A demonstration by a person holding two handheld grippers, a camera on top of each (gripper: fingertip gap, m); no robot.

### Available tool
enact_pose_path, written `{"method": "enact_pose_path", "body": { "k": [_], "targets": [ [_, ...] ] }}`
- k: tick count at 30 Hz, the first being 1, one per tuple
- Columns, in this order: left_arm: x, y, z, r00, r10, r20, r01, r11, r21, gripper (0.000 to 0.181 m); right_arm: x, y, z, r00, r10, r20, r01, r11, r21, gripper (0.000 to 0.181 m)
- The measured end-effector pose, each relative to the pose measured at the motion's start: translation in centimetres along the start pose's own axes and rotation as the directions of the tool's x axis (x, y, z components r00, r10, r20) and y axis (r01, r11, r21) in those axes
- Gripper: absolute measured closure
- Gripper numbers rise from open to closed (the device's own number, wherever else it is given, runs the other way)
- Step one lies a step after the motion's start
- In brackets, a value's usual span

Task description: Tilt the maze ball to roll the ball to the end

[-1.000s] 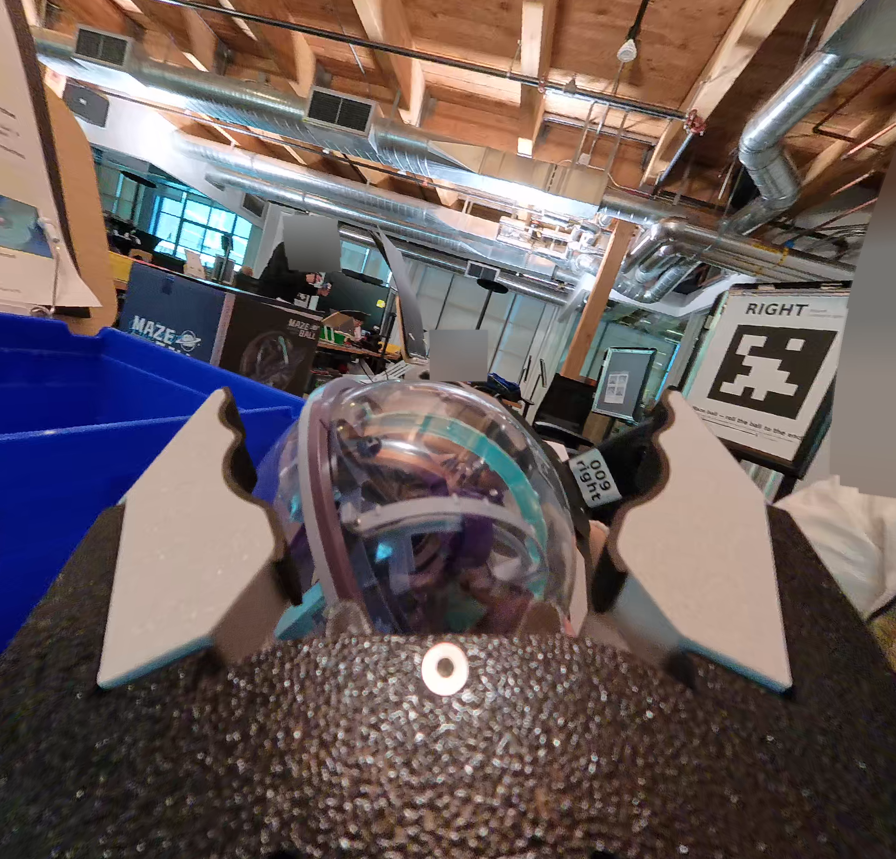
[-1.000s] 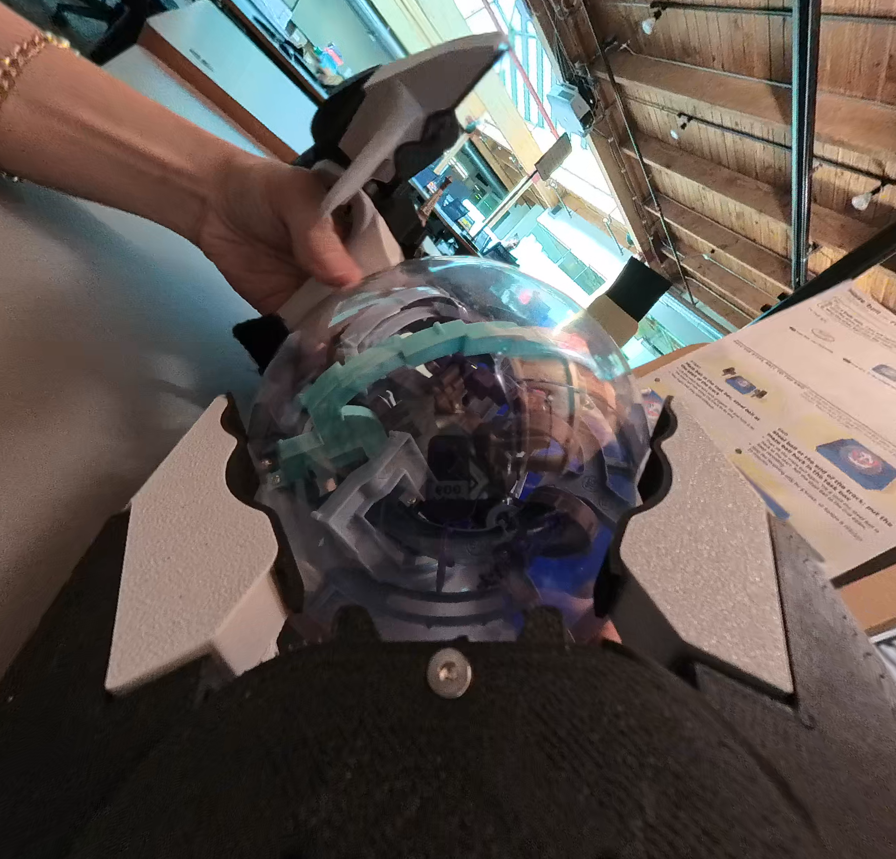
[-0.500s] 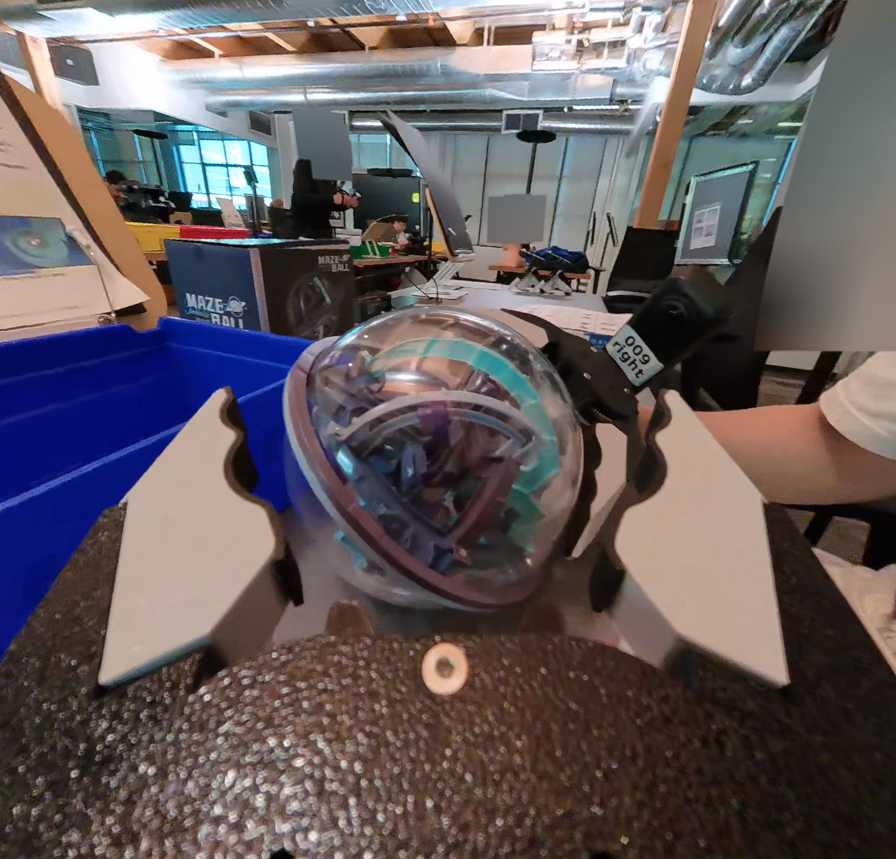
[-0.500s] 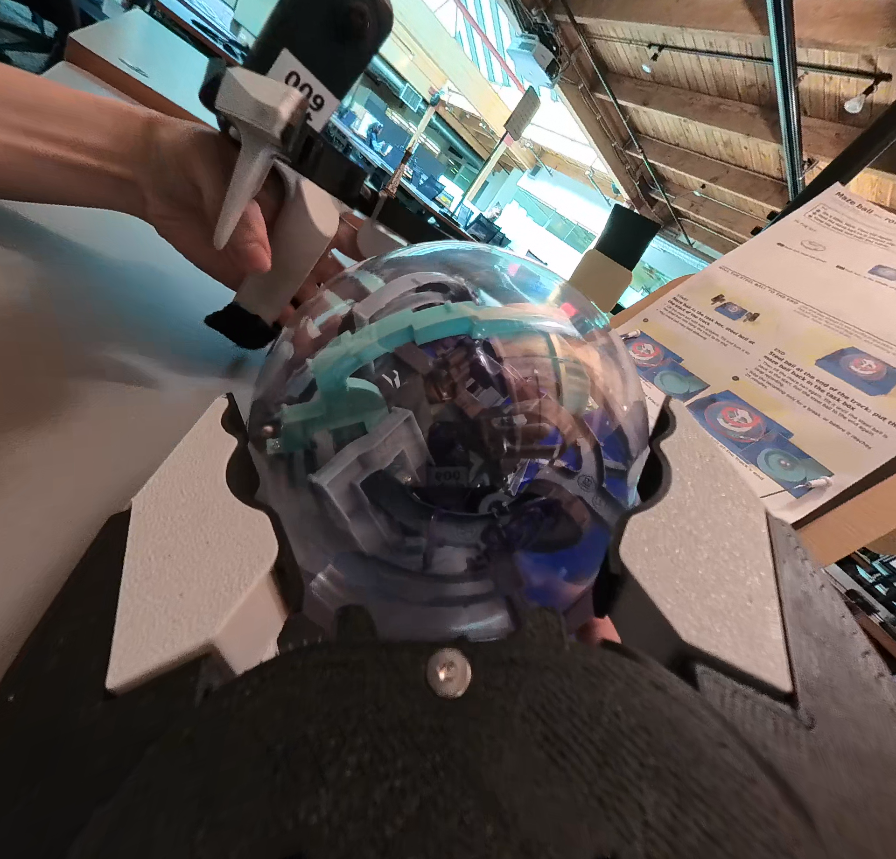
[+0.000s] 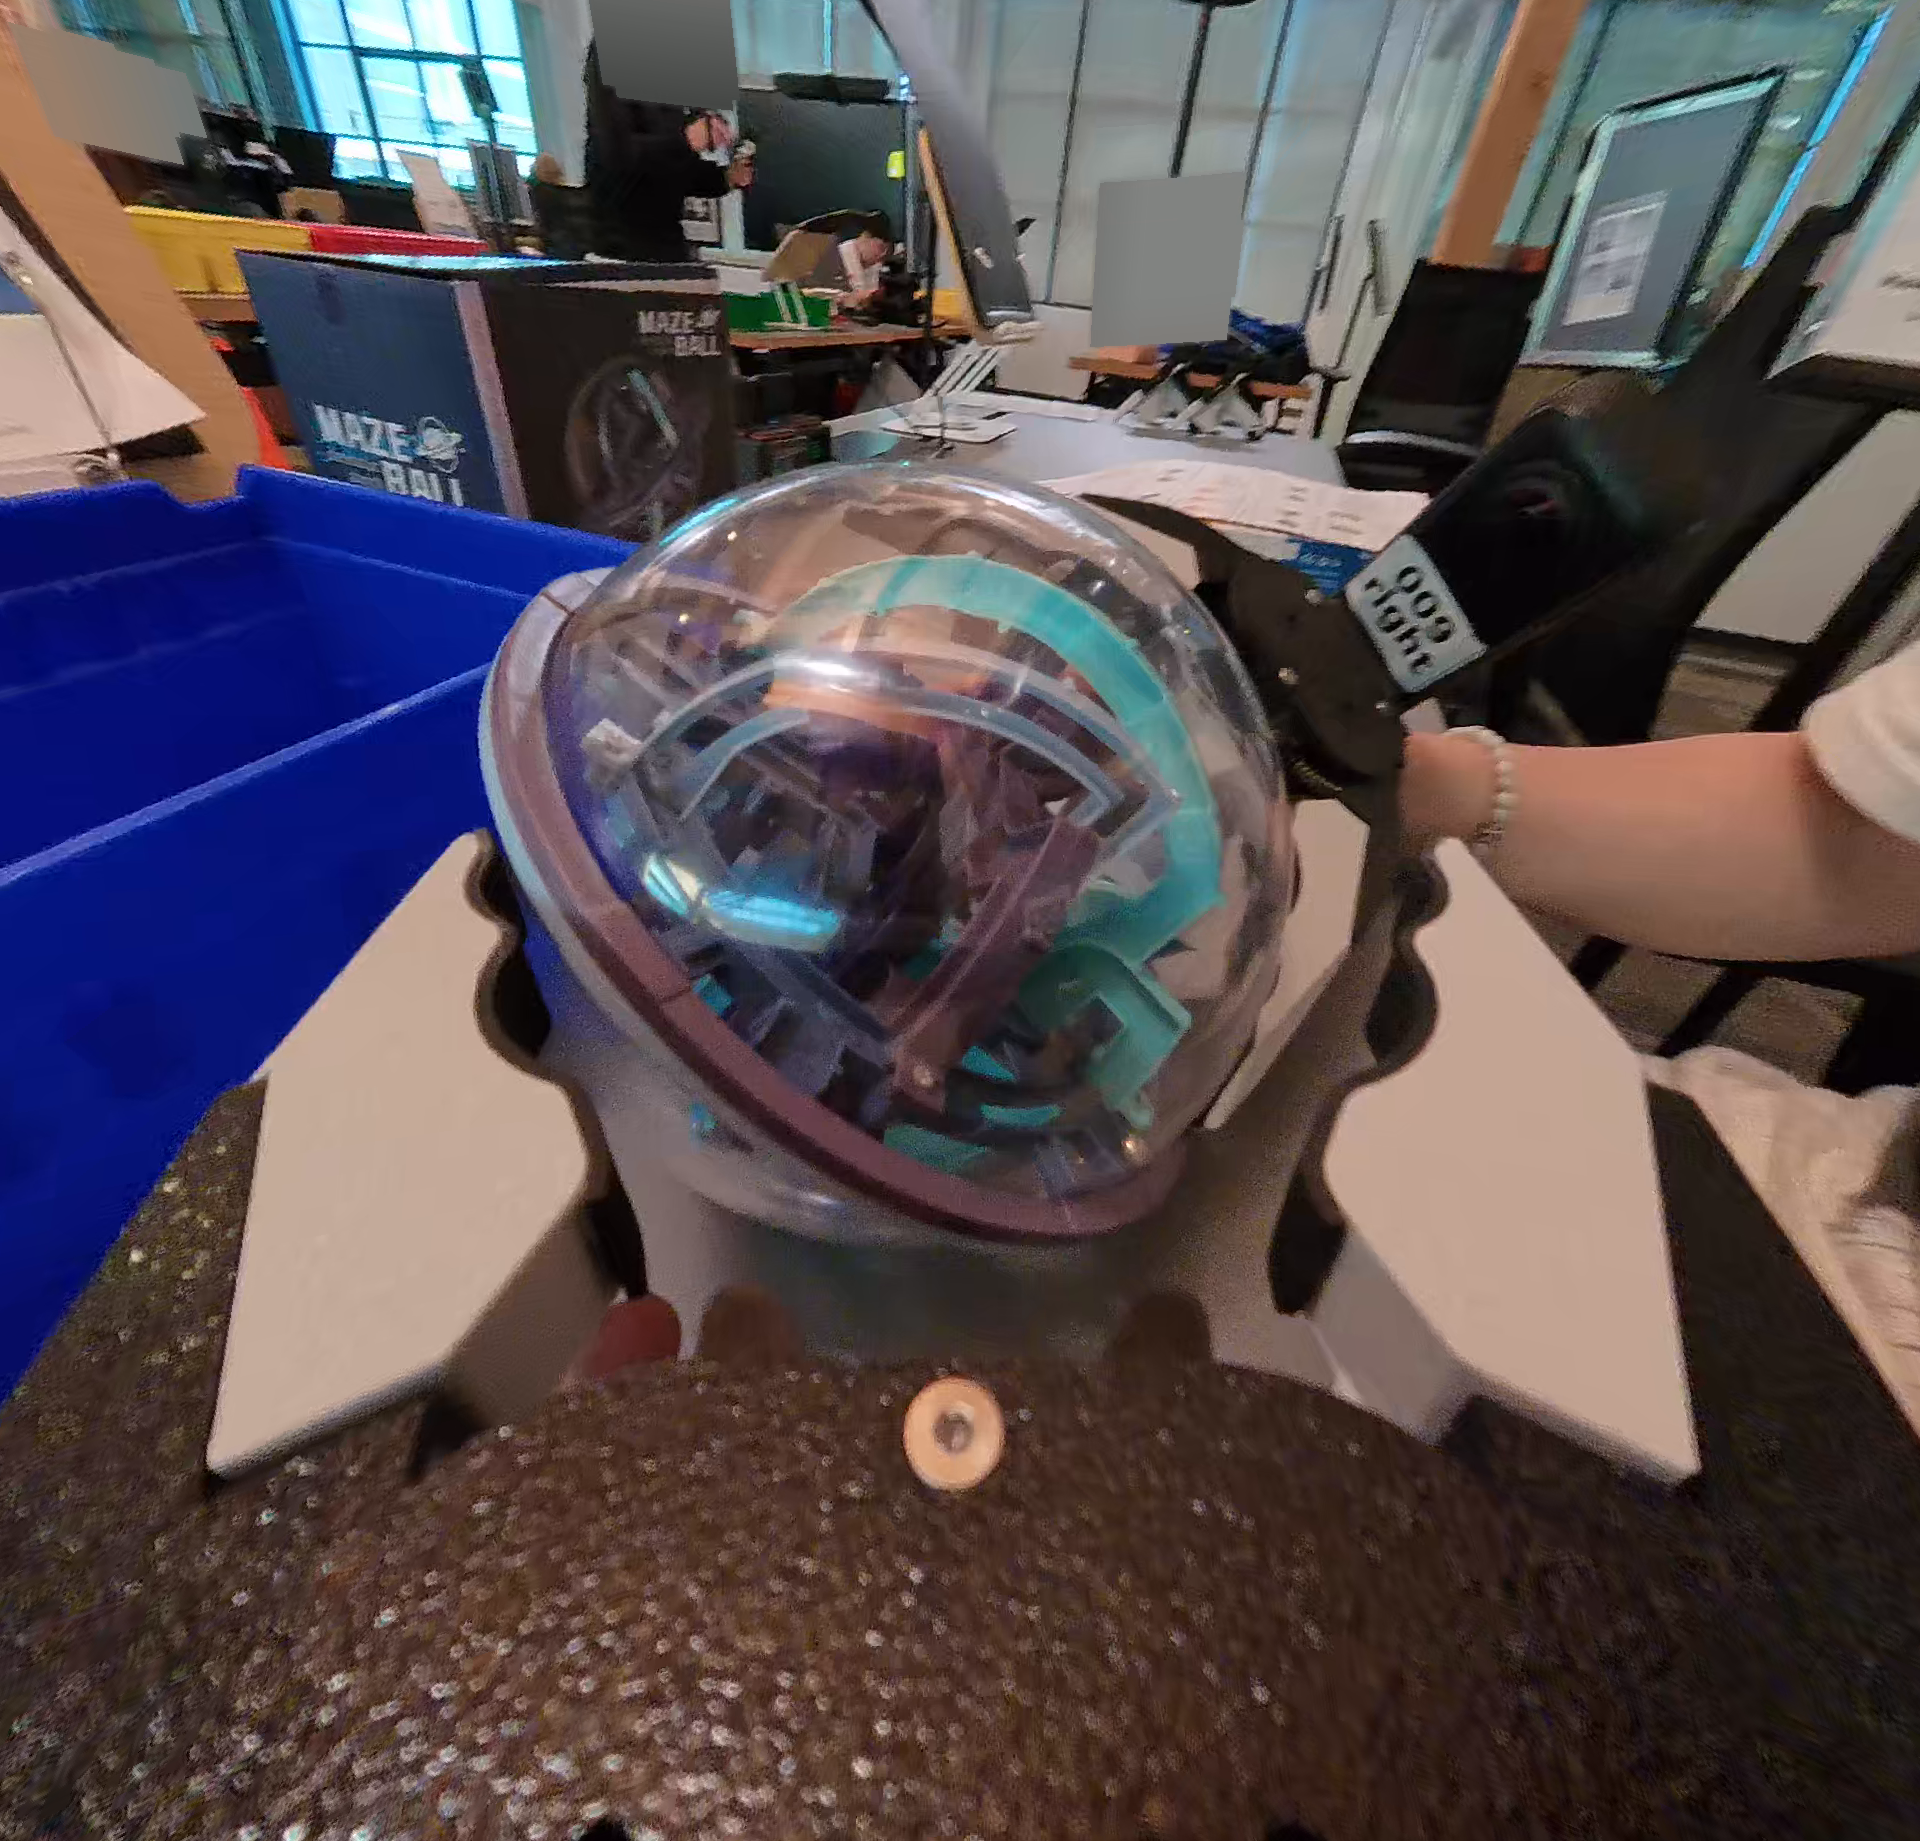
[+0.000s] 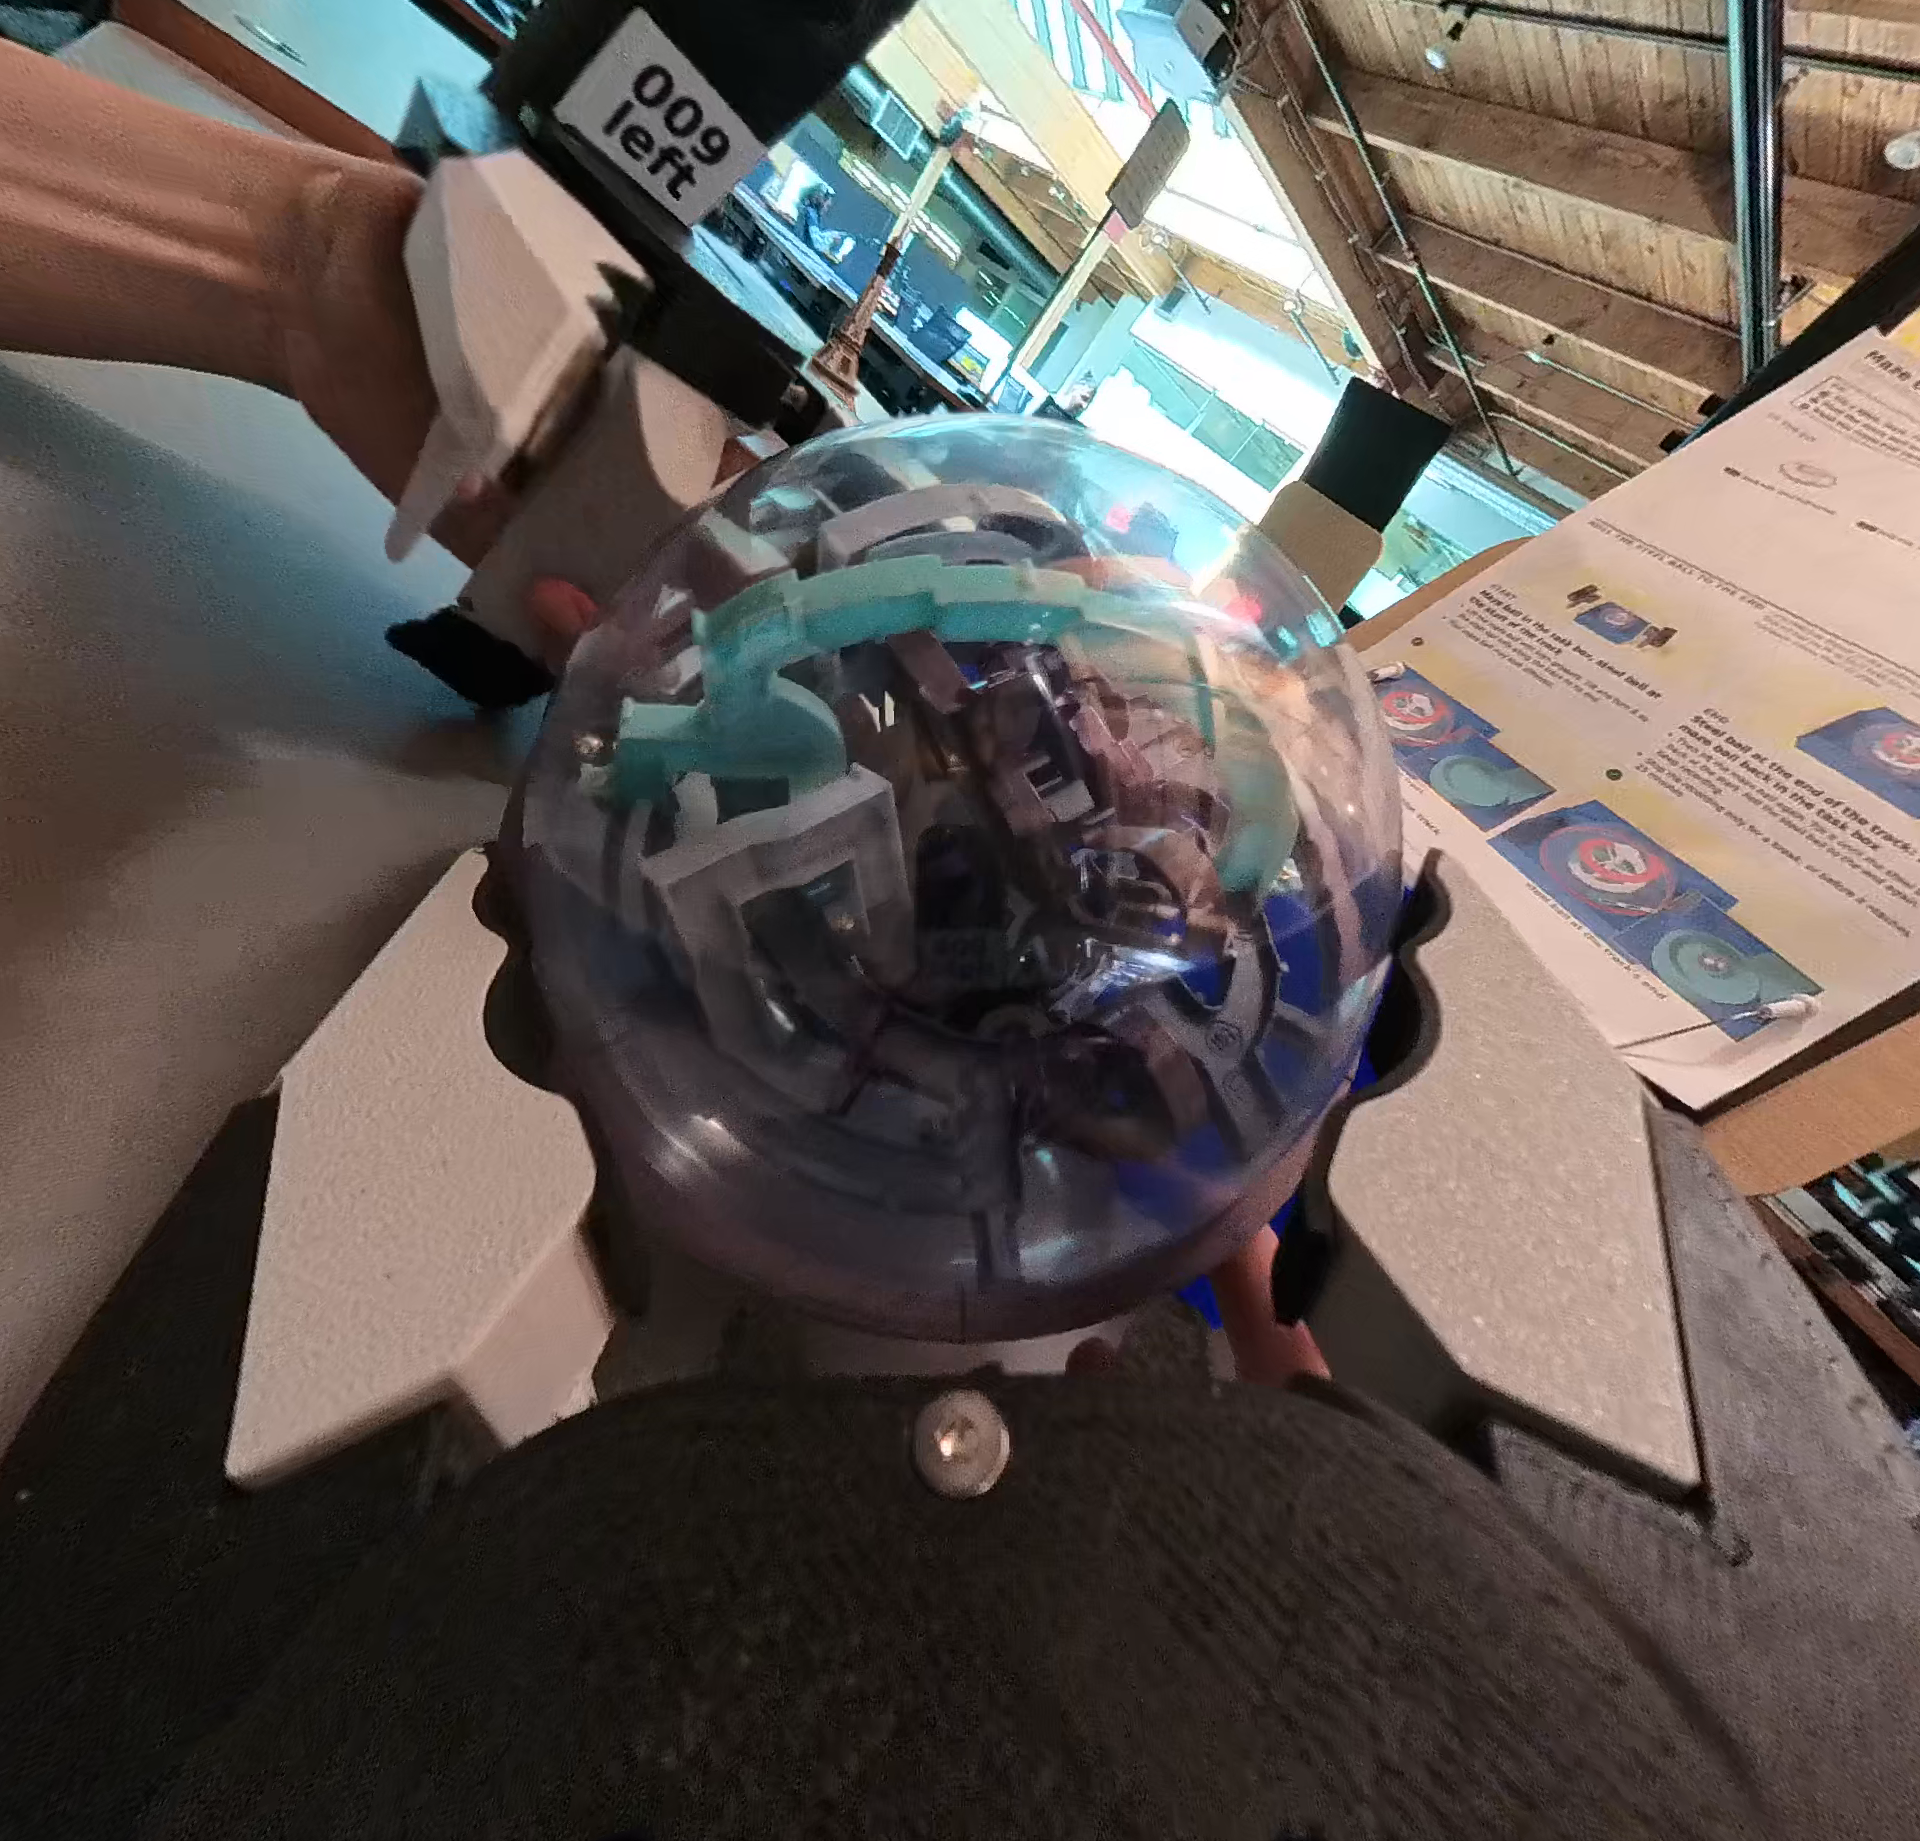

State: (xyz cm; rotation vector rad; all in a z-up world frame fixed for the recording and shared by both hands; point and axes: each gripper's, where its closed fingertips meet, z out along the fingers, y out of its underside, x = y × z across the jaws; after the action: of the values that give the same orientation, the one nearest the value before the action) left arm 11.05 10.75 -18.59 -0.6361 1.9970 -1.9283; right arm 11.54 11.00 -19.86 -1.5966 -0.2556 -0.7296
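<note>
The maze ball (image 5: 894, 856) is a clear sphere with teal, grey and purple tracks and a purple seam ring. It is held in the air between both grippers. My left gripper (image 5: 956, 856) is shut on it from one side, with the seam slanting down to the lower right. My right gripper (image 6: 958, 877) is shut on it from the opposite side (image 6: 956, 887). The right gripper's black body (image 5: 1340, 690) shows behind the ball, and the left gripper's body (image 6: 582, 337) shows at the upper left. I cannot make out the small steel ball inside.
A blue bin (image 5: 208, 752) stands close on the left, with a dark maze ball box (image 5: 488, 389) behind it. A board with an instruction sheet (image 6: 1714, 700) leans at the right. A grey table (image 6: 156, 752) lies below. A person's forearm (image 5: 1662, 835) reaches in from the right.
Both grippers have turned the ball together. The left view dropped from the ceiling to room level, and the purple seam swung from upright at the left to a slant underneath. Both still hold it.
</note>
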Motion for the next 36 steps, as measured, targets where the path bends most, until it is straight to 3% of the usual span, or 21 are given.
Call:
{"method": "enact_pose_path", "body": {
  "k": [7, 12, 17, 22, 26, 31, 36],
  "targets": [
    [-0.6, -0.8, -0.3, 0.994, -0.109, -0.01, 0.109, 0.992, 0.064, 0.027, -0.4, -0.6, 0.3, 1.0, -0.004, 0.005, 0.004, 1.0, 0.016, 0.025],
    [-2.8, -2.2, -0.3, 0.951, -0.308, 0.025, 0.299, 0.937, 0.178, 0.056, -0.3, -0.7, 0.1, 0.999, 0.011, 0.037, -0.011, 1.0, 0.005, 0.029],
    [-3.2, -2.3, -0.6, 0.919, -0.393, 0.011, 0.387, 0.908, 0.162, 0.065, -0.1, -1.1, -0.4, 0.987, 0.091, 0.13, -0.087, 0.995, -0.043, 0.037],
    [-3.2, -2.5, -0.8, 0.92, -0.39, 0.041, 0.383, 0.915, 0.127, 0.071, 1.0, -3.3, -0.3, 0.979, 0.046, 0.199, -0.035, 0.998, -0.06, 0.043],
    [-3.3, -2.4, -0.8, 0.913, -0.402, 0.067, 0.393, 0.912, 0.121, 0.071, -0.1, -3.0, 0.7, 0.949, 0.039, 0.312, -0.009, 0.995, -0.096, 0.047],
    [-4.6, -1.7, -1.9, 0.828, -0.556, 0.074, 0.543, 0.827, 0.146, 0.077, 0.8, -2.6, 1.3, 0.959, 0.129, 0.251, -0.105, 0.988, -0.109, 0.046],
    [-3.8, -1.1, -3.2, 0.833, -0.551, 0.043, 0.549, 0.834, 0.06, 0.081, 1.8, -0.6, 0.7, 0.98, 0.154, 0.129, -0.13, 0.976, -0.175, 0.041]
  ]
}}
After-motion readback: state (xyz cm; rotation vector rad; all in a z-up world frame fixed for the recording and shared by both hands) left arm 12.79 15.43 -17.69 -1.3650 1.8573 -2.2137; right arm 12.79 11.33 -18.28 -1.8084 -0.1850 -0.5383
